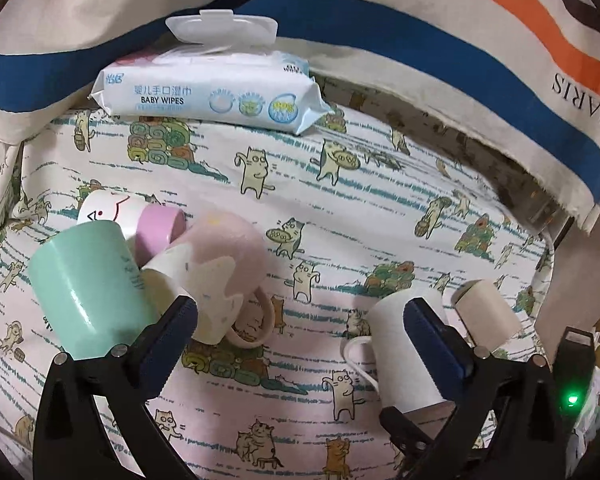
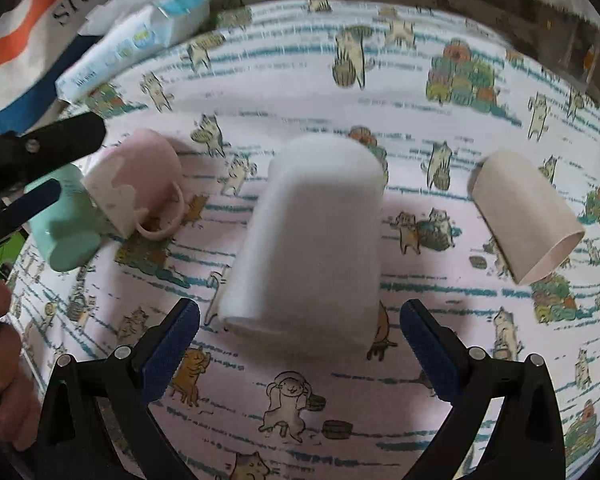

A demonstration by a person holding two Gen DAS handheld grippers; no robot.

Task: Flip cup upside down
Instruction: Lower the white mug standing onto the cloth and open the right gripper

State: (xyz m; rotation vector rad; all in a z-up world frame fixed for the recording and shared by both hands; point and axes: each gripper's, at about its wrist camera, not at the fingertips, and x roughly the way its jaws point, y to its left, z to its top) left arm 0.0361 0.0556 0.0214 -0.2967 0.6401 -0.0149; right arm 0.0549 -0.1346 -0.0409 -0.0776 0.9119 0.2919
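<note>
Two grippers show here, and both have their fingers spread wide with nothing between them. The right gripper [image 2: 300, 340] hangs over a white cup [image 2: 312, 240], which lies blurred on its side on the cat-print cloth [image 2: 300, 92], its mouth toward the camera and its closed base pointing to 12 o'clock; the fingers flank the rim end without touching it. At 3 o'clock from it, well apart, a beige cup [image 2: 524, 216] also lies on its side, mouth turned toward 4 o'clock. At 9 o'clock sits a pink mug [image 2: 140, 184] tipped over with its handle loop low, leaning against a mint green cup [image 2: 66, 232].

From the left wrist view, the left gripper [image 1: 300, 320] has its fingers open over the patterned cloth. The mint green cup [image 1: 88, 284] and pink mug [image 1: 220, 272] crowd the 9 o'clock side, with a small pink cup [image 1: 160, 232] and a white cup with a drawn face [image 1: 108, 210] just behind them. The plain white cup [image 1: 400, 352] shows at 4 o'clock behind the right-hand finger, the beige cup [image 1: 484, 312] just beyond it. A pack of baby wipes [image 1: 208, 92] lies at 12 o'clock against a striped bag [image 1: 460, 40] printed PARIS.
</note>
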